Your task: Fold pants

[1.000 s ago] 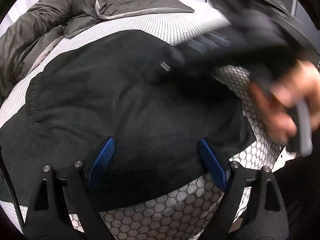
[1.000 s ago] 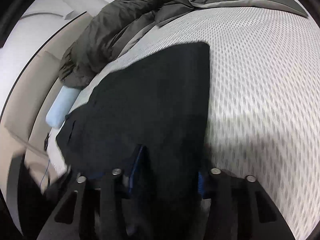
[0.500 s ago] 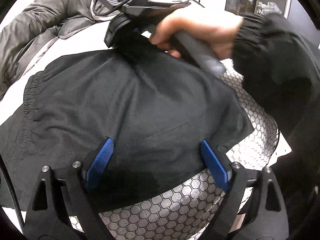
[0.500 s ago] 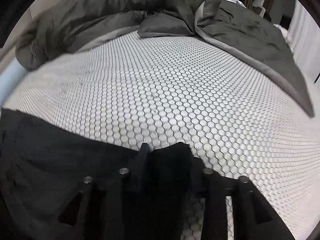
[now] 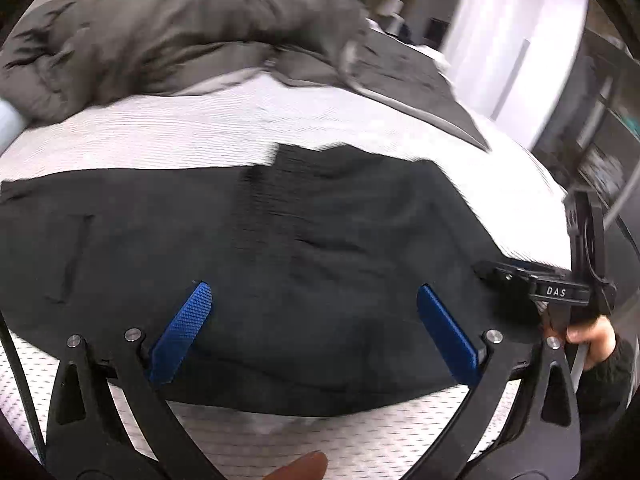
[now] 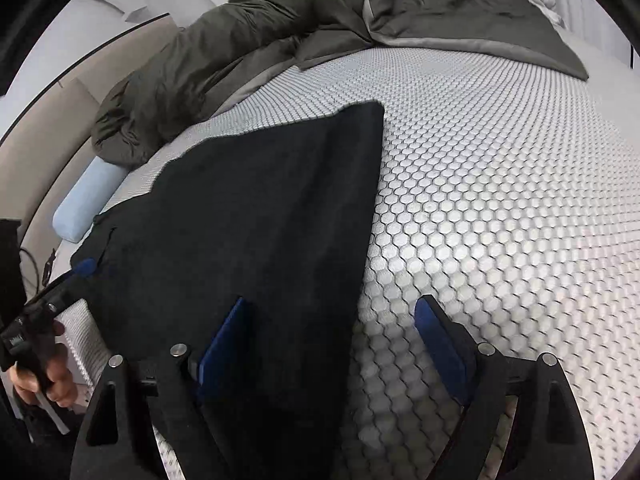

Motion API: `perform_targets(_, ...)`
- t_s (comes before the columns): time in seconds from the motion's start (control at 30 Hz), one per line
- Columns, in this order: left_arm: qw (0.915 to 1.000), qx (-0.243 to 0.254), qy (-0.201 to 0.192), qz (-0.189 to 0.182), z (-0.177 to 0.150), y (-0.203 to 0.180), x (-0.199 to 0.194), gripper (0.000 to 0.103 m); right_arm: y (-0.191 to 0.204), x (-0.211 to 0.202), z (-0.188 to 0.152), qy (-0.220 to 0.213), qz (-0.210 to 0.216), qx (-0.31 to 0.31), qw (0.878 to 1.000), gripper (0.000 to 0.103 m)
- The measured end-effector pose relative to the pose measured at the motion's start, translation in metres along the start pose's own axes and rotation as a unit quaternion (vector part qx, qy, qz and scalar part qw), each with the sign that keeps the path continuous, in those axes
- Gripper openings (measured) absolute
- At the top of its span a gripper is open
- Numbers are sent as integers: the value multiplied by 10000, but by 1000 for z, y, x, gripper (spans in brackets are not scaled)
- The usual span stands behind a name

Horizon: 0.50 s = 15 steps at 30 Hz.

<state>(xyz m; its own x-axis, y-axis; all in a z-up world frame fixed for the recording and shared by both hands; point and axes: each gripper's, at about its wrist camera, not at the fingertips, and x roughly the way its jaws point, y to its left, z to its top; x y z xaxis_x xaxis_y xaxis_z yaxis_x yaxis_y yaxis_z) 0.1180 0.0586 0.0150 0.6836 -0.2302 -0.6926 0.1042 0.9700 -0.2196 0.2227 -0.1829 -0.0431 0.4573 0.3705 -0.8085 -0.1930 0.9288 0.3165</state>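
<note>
Black pants (image 6: 260, 240) lie folded on the mattress (image 6: 500, 200). Both the left gripper (image 5: 316, 332) and the right gripper (image 6: 332, 344) have just spread apart, gripping nothing. Risk: a blue pad snags loose cloth, dragging the fold open.

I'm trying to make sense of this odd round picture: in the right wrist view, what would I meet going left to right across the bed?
The person's hand holding the other gripper, then the light blue bolster, then the black pants, then the bare honeycomb-patterned mattress.
</note>
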Motion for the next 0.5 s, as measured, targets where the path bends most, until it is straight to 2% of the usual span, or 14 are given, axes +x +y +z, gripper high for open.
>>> perform_targets(0.03, 9999, -55, -22, 124, 2, 11, -2, 102, 1, 4, 5, -4, 34, 4, 10000, 69)
perform_targets(0.07, 9998, -88, -41, 185, 5, 16, -1, 102, 2, 7, 12, -22, 82, -23, 10000, 31)
perform_targets(0.1, 9995, -148, -76, 263, 3, 21, -4, 102, 3, 11, 24, 18, 167, -50, 9998, 27)
perform_targets(0.17, 9986, -312, -103, 403, 4, 33, -6, 102, 5, 14, 40, -97, -47, -106, 9999, 27)
perform_targets(0.23, 9975, -500, -124, 485, 6, 50, -7, 102, 9, 14, 48, -385, -438, -282, 9979, 29)
perform_targets(0.3, 9964, -613, -109, 570, 3, 59, -15, 102, 12, 19, 55, -346, -1018, -464, 9931, 40)
perform_targets(0.33, 9959, -651, -117, 614, 2, 64, -17, 102, 12, 16, 56, -307, -1192, -462, 9913, 42)
perform_targets(0.43, 9933, -872, -149, 746, 0, 81, -13, 102, 20, -10, 48, -562, -1057, -511, 9915, 50)
perform_targets(0.5, 9944, -846, 43, 633, -5, 75, -3, 102, 37, -28, 30, -750, -807, -912, 9897, 63)
